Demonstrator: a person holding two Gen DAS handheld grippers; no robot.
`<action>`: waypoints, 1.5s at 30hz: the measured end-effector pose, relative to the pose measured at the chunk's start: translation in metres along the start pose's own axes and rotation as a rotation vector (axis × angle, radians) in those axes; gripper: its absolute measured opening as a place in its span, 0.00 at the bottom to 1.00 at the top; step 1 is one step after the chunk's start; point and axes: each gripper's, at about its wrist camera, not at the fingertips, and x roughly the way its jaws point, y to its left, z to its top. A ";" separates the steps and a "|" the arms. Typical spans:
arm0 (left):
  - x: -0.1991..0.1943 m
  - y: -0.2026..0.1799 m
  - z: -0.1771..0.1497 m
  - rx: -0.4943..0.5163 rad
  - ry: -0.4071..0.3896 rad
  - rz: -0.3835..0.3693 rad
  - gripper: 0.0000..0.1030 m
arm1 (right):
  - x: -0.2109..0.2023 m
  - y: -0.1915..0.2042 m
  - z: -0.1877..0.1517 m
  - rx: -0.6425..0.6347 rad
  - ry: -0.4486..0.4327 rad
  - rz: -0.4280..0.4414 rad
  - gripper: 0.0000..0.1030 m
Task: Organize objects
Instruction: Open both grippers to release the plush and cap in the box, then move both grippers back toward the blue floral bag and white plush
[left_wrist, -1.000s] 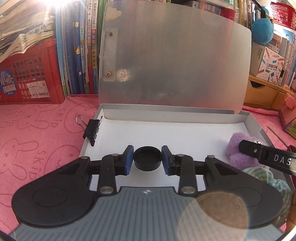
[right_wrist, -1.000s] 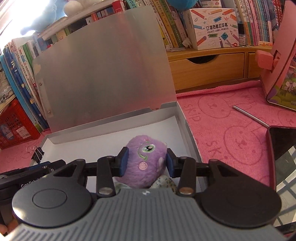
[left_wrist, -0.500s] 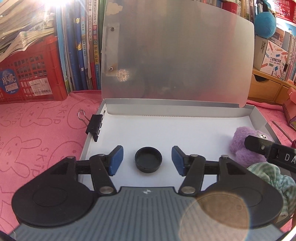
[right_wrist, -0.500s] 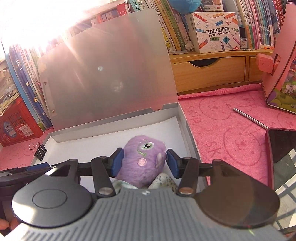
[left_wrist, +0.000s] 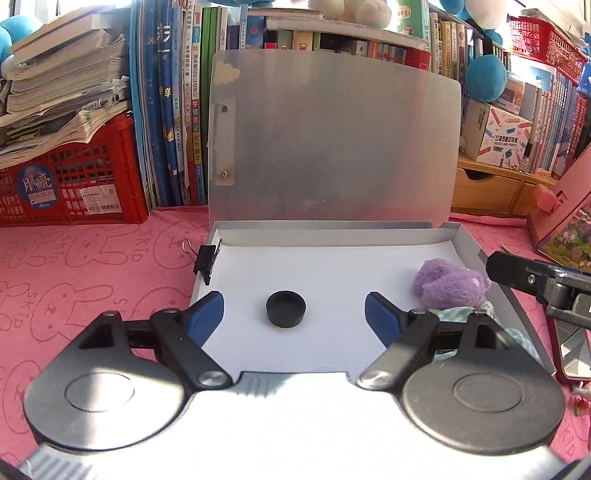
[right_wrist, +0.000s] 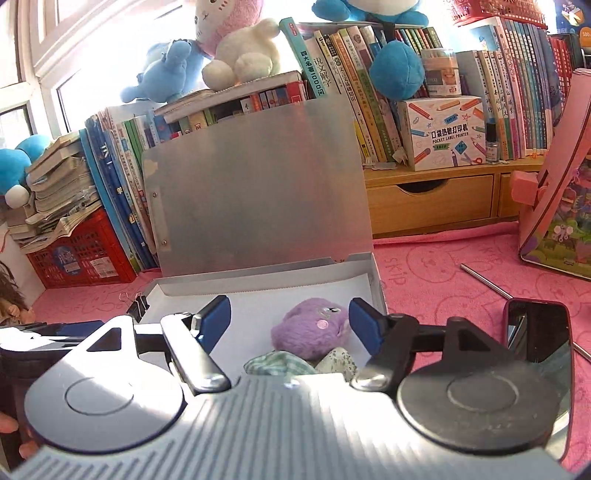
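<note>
Both grippers hang over the open box (left_wrist: 513, 306) on the pink bench (left_wrist: 74, 280), fingers spread wide and holding nothing. The left gripper (left_wrist: 293, 314) faces the black cap (left_wrist: 286, 308) lying mid-box; the right gripper (right_wrist: 290, 321) faces the purple plush (right_wrist: 310, 328) by the box's right wall, a checked cloth (right_wrist: 277, 363) just before it

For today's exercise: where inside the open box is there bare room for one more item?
Bare: the box floor between the cap and the purple plush, and behind the cap up to the lid. Crowded: the right corner, with plush and checked cloth.
</note>
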 end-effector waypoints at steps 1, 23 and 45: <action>-0.008 0.000 -0.002 0.003 -0.008 -0.005 0.85 | -0.005 0.002 -0.001 -0.010 -0.006 0.004 0.79; -0.121 -0.003 -0.061 0.013 -0.094 -0.074 0.86 | -0.089 0.023 -0.043 -0.145 -0.007 0.121 0.83; -0.182 0.000 -0.146 0.018 -0.181 -0.084 0.86 | -0.106 0.013 -0.098 -0.166 0.063 0.114 0.84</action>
